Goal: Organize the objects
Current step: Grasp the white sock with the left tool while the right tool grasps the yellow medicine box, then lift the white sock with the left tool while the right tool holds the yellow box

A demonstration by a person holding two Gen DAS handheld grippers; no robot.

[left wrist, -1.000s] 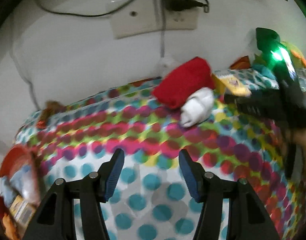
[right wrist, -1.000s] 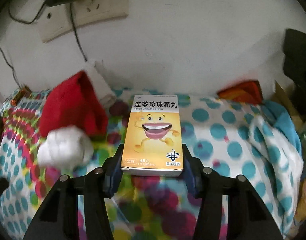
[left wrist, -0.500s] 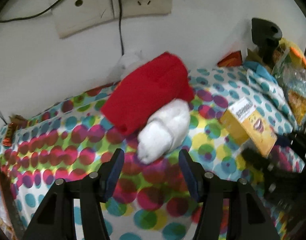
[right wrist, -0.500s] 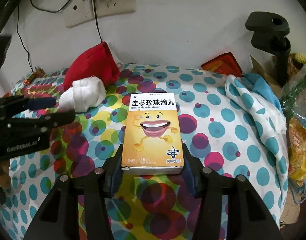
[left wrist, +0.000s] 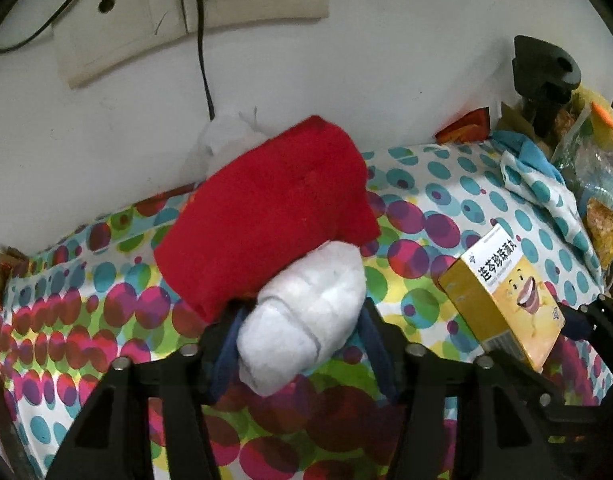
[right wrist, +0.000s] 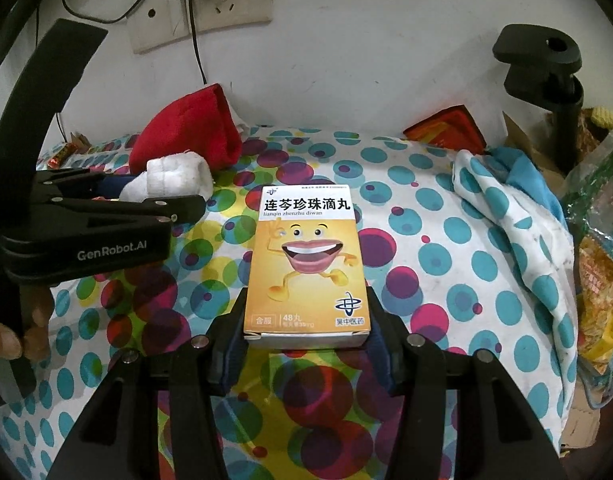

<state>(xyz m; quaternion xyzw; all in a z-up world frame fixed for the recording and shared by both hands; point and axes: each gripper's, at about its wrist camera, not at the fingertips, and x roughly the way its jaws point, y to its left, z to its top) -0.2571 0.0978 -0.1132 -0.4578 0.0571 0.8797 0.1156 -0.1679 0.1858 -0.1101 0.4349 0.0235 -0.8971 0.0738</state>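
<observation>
Left wrist view first: the counter [left wrist: 458, 184] under its spotted cloth fills most of what I see, running back to a white wall with a socket plate [left wrist: 194, 12] and a black cable hanging down. The red hat [left wrist: 266, 216] lies near the wall, its long axis slanting from the far right down toward me, and its white cuff [left wrist: 306, 320] is the near end, sitting right between my left jaws. My left gripper [left wrist: 296, 340] has just been closing its jaws, and the blue pads now look to be pressing on both flanks of the cuff, so I judge I have it gripped across its short side. My left hand is plainly the nearer one to the hat.

My right gripper [right wrist: 306, 344] is clamped on the yellow medicine box [right wrist: 306, 264], held by its near short end with the long axis pointing away from me, toward the wall.

For room: the middle of the cloth between hat and box is bare. To the right, a rumpled blue-spotted cloth [right wrist: 510, 216] and snack bags [right wrist: 598, 280] crowd the edge beside a black clamp stand [right wrist: 546, 76]; at the far left edge lie small wrappers [left wrist: 2, 280]. Lifting the hat toward me looks the freest path, I reckon.
</observation>
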